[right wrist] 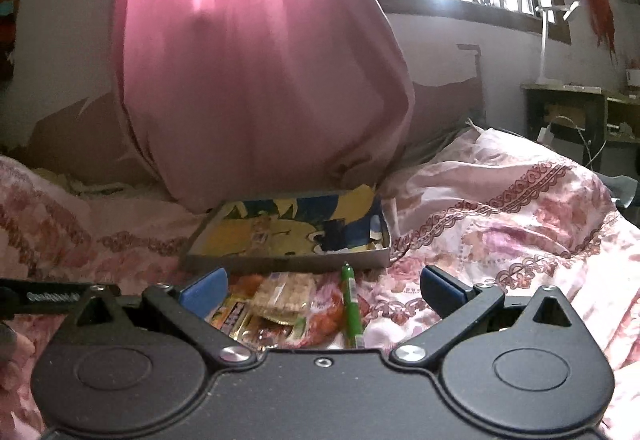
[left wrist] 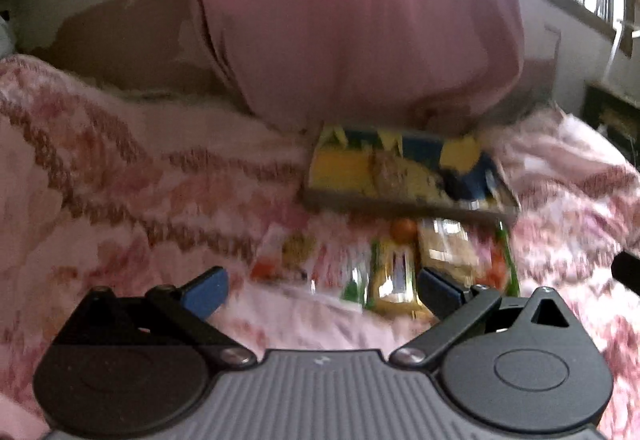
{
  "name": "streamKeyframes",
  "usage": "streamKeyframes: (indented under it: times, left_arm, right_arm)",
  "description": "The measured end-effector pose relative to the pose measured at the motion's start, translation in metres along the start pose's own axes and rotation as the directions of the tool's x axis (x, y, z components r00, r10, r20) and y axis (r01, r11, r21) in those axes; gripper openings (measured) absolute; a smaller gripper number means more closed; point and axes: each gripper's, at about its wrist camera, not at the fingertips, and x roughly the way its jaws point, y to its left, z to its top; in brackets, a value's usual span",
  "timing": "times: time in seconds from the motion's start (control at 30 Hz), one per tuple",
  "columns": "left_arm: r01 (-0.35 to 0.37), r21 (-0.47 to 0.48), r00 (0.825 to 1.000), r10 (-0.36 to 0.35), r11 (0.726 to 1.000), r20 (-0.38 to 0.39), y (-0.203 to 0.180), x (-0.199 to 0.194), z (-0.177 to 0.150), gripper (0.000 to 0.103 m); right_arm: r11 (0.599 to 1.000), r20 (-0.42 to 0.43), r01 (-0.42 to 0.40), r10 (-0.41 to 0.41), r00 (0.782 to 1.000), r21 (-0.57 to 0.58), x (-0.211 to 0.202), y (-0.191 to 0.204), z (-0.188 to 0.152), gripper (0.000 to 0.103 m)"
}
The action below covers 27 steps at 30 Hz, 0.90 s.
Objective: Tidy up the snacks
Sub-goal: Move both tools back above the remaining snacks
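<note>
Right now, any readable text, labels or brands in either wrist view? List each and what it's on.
None can be read for certain.
Black bar at the left edge: white lettering, too blurred.
Snack packets: print too small.
Shallow box: cartoon art, lettering illegible.
Left wrist view: motion-blurred throughout.

The right tool [right wrist: 323, 290] hangs wide open over a heap of crinkly snack packets [right wrist: 276, 310] on the pink floral bedspread [right wrist: 500, 224], just before a shallow yellow-and-blue cardboard box [right wrist: 292, 236].

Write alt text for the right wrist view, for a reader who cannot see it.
An open claw hovers over snack packets and a green pen on a pink floral blanket. Beyond them lies a shallow yellow-and-blue box, with a pink curtain behind it.
</note>
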Motion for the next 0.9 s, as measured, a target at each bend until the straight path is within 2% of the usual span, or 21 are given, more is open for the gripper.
streamKeyframes:
  times: [0.23, 0.37, 0.9]
  left_arm:
    - [-0.021, 0.103, 0.999, 0.017, 0.994, 0.037, -0.01, -0.019, -0.023, 0.102]
    - [-0.025, 0.12, 0.998, 0.019, 0.992, 0.056, -0.013, -0.027, -0.025, 0.102]
    - [-0.039, 0.069, 0.999, 0.038, 0.997, 0.019, 0.0, -0.025, -0.032, 0.103]
  right_arm:
    - [0.999, -0.036, 0.009, -0.011, 0.999, -0.041, -0.013, 0.011, -0.009, 0.102]
    - [0.998, -0.056, 0.026, -0.029, 0.998, -0.055, -0.016, 0.015, -0.013, 0.102]
    - [0.994, -0.19, 0.112, -0.11, 0.976, -0.001, 0.006, 0.004, -0.02, 0.102]
